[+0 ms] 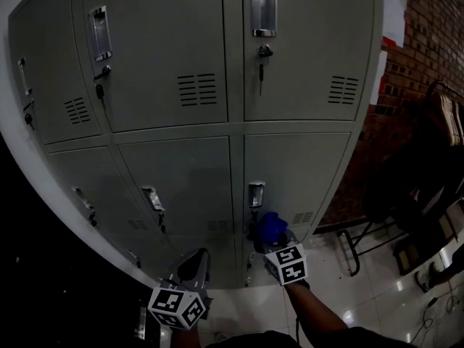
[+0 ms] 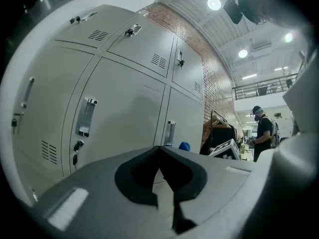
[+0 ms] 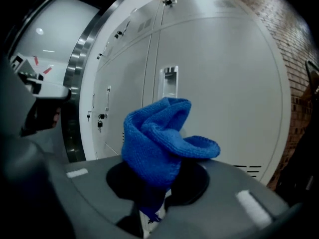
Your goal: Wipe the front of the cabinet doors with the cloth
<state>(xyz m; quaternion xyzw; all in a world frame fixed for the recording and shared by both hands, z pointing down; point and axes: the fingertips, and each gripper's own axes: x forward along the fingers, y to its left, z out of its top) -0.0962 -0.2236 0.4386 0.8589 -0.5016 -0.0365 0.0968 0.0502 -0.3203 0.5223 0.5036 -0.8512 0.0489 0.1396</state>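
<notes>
The right gripper (image 3: 155, 205) pinches the blue cloth (image 3: 159, 138) at its base; the bunched cloth stands up out of the jaws, just before the lower locker door (image 1: 301, 169) beside its handle (image 1: 256, 193); the left gripper (image 2: 167, 195) hangs leftward and lower, jaws together on nothing.

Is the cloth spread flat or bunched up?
Bunched up: the blue cloth stands as a crumpled clump pinched in the right tool.
</notes>
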